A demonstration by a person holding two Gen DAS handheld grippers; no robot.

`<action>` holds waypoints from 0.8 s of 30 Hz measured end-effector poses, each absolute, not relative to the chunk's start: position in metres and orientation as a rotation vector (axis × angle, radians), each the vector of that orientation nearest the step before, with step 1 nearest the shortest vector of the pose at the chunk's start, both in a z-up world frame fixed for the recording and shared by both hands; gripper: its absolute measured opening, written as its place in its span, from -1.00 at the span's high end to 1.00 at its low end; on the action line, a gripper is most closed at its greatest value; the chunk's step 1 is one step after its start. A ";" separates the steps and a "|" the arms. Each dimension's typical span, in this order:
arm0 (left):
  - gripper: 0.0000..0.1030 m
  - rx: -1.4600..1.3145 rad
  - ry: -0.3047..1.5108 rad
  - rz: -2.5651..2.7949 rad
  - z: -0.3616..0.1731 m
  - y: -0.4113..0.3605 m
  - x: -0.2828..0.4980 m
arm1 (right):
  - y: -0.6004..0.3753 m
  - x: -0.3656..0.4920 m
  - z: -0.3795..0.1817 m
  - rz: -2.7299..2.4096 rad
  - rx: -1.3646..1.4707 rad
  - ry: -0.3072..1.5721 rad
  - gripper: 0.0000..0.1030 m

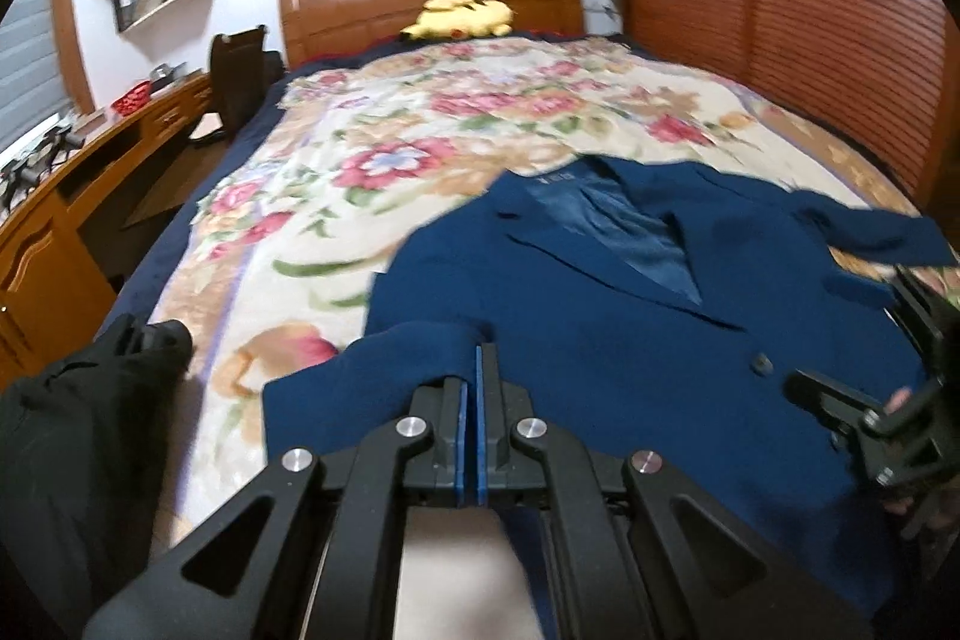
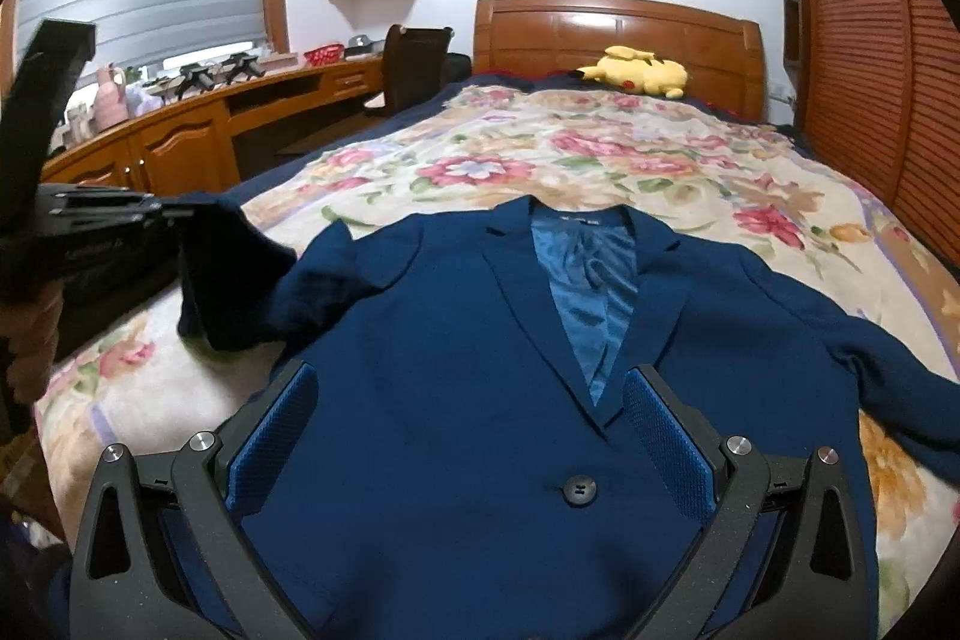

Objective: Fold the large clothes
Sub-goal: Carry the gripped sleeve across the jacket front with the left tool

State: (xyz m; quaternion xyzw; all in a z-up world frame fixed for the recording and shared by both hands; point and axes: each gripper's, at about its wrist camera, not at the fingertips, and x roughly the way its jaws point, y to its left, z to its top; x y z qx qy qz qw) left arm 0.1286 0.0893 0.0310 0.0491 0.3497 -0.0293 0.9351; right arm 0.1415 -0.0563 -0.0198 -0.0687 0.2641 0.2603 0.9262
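A dark blue suit jacket (image 2: 450, 340) lies face up on the floral blanket (image 2: 600, 160), collar toward the headboard, its single button (image 2: 579, 489) fastened. My left gripper (image 1: 478, 358) is shut on the jacket's left sleeve (image 1: 372, 376). In the right wrist view this left gripper (image 2: 174, 214) holds the sleeve (image 2: 240, 280) lifted off the bed at the left. My right gripper (image 2: 474, 382) stands open just above the jacket's front, one finger on each side of the lapels, with nothing gripped. The other sleeve (image 2: 900, 388) lies spread to the right.
A yellow plush toy (image 2: 636, 73) rests by the wooden headboard (image 2: 600, 28). A wooden desk (image 2: 210, 124) and a dark chair (image 2: 414, 64) stand left of the bed, louvred wardrobe doors (image 2: 870, 70) on the right. A black cloth mass (image 1: 90, 418) lies at the bed's near left.
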 end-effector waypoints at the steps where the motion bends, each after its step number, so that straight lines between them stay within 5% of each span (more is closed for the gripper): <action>1: 1.00 0.109 0.728 -0.061 0.030 0.086 0.126 | -0.056 0.140 -0.020 0.536 -0.143 0.543 -1.00; 17: -0.04 0.053 0.701 -0.097 0.029 0.113 0.062 | -0.042 0.125 -0.024 0.566 -0.203 0.542 -1.00; 24: -0.07 0.047 0.672 -0.047 0.033 0.131 0.053 | -0.041 0.125 -0.025 0.567 -0.205 0.543 -1.00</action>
